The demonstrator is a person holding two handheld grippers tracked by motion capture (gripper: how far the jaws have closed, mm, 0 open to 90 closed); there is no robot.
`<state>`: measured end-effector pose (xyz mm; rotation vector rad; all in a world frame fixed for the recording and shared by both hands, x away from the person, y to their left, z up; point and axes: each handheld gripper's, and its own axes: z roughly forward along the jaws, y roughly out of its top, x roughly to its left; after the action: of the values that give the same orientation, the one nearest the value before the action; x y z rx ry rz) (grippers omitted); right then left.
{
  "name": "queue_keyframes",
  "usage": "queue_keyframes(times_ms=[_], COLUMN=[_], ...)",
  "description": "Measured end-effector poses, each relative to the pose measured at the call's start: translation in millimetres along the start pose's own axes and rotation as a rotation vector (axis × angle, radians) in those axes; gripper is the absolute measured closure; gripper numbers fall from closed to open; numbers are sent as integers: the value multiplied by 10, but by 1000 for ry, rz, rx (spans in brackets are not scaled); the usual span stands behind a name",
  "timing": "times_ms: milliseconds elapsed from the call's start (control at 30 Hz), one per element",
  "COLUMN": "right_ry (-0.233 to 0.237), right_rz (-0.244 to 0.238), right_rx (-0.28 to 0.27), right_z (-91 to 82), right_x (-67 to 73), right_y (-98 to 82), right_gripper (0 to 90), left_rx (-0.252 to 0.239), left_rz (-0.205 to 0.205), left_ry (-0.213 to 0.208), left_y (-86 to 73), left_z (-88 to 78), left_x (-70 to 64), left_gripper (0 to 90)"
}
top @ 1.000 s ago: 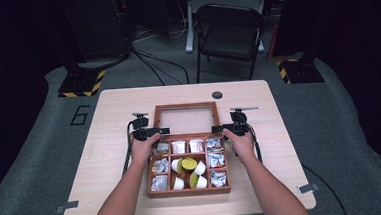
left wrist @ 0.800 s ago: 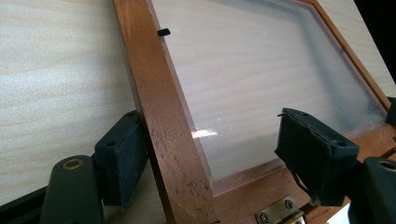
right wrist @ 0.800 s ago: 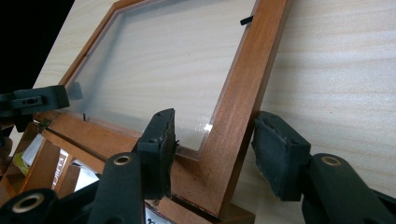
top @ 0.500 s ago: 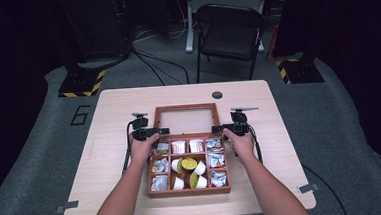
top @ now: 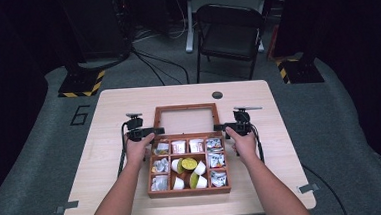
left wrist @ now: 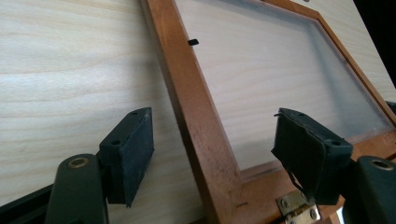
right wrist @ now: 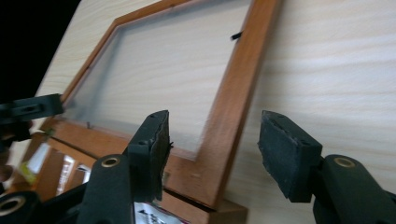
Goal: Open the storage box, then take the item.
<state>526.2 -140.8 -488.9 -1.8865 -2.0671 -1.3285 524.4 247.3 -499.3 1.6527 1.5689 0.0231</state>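
Lying flat on the tabletop, the glazed lid of the wooden box is folded fully back from the compartments, joined to the box along the hinged far edge. The lid's long axis is seen to run across the tabletop, left to right, parallel to that hinge line; its free edge points away from the person, toward the chair. The box is placed centrally on the tabletop, the lid beyond it, with packets and small cups filling its compartments.

Progress, as judged: if closing is intended, it has not begun, since the lid is not lifted at all; only the approach to it is done. Lifting and swinging over remain.

Left gripper: placed at the lid's left rear corner, just beside a brass hinge. The jaws have just been closing and are held about half open, straddling the left frame rail; the pads are not pressed on it.

Right gripper: placed at the lid's right rear corner. The jaws have just been opening, the right frame rail standing between them, ungripped.
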Motion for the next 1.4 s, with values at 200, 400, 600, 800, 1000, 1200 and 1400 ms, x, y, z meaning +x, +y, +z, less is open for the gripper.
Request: queue_keyframes(times_ms=[200, 400, 600, 800, 1000, 1200, 1400], right_ry=[-39, -74, -61, -43, -40, -27, -2], right_rz=[-79, -194, -309, -411, -486, -524, -579], right_rx=[-56, -64, -69, -75, -62, -59, -42], right_z=[-167, -252, -378, -474, -515, -505, -453], right_x=[82, 260, 527, 744, 857, 918, 1012], right_y=[-34, -175, -299, -437, -609, -715, -827], right_gripper=[434, 428, 402, 382, 354, 314, 323], left_rx=[-31, -20, -34, -42, -41, -57, -72], left_rz=[11, 45, 79, 103, 119, 152, 143], left_ry=[-13, 1, -14, -15, -10, -20, -18], left_y=[-34, -89, -162, -264, -355, -448, -468], left_z=[-158, -295, -457, -601, -668, -764, -829], left_x=[-25, -68, -147, -176, -210, -252, -232], left_gripper=[310, 319, 323, 325, 325, 324, 304])
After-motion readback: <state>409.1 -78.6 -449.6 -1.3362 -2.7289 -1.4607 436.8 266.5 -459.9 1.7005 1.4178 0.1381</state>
